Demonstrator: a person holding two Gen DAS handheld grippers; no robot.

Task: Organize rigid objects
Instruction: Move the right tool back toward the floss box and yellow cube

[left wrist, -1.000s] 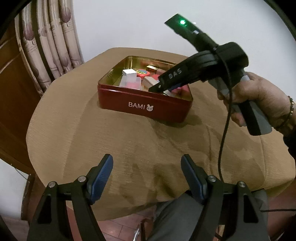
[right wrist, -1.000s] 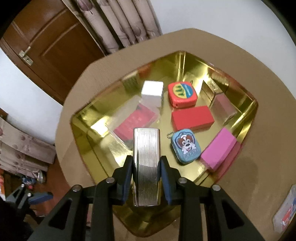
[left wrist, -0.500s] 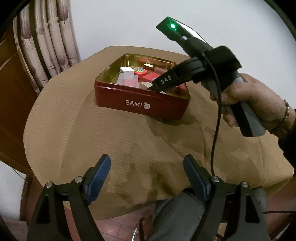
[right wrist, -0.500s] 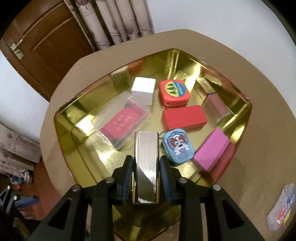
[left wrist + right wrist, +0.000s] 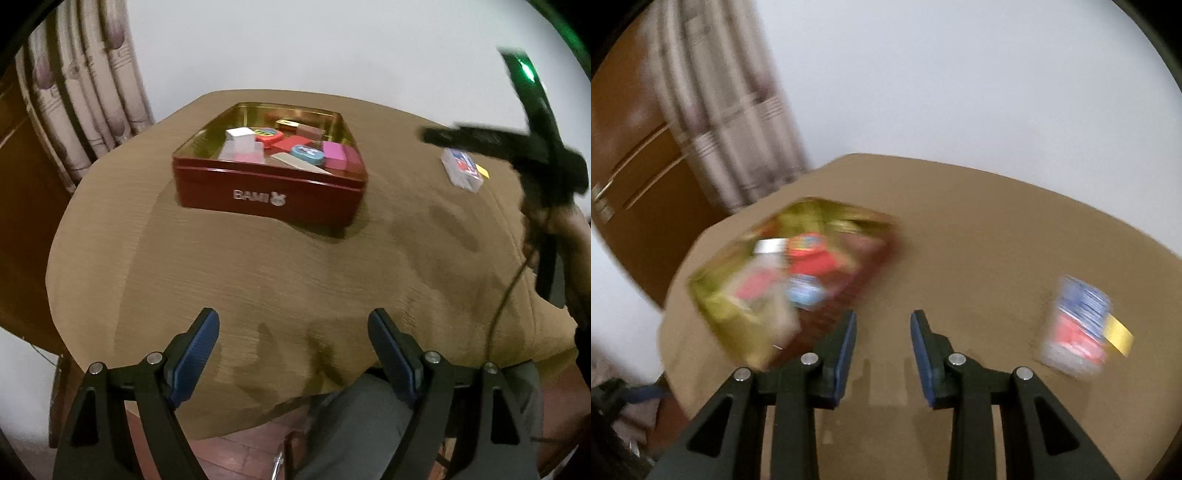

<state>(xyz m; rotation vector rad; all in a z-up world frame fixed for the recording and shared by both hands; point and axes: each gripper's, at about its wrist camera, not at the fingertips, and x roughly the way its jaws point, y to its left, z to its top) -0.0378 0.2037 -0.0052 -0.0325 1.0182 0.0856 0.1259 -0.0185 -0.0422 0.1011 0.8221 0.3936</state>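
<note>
Gaping over bare cloth (both empty), left gripper [image 5: 293, 334] wider than right gripper [image 5: 883, 328].

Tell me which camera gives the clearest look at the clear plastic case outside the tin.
Left wrist view: the clear plastic case lies sharp on the tablecloth, right of the red tin. The right wrist view shows it nearer but motion-smeared.

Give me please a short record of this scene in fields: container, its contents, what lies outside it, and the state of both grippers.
container: red tin, open, gold inside, on the brown tablecloth
contents: several small boxes and cases, including a pink block and a silver case
outside: clear plastic case, right of the tin
left gripper: open, empty
right gripper: open, empty
</note>
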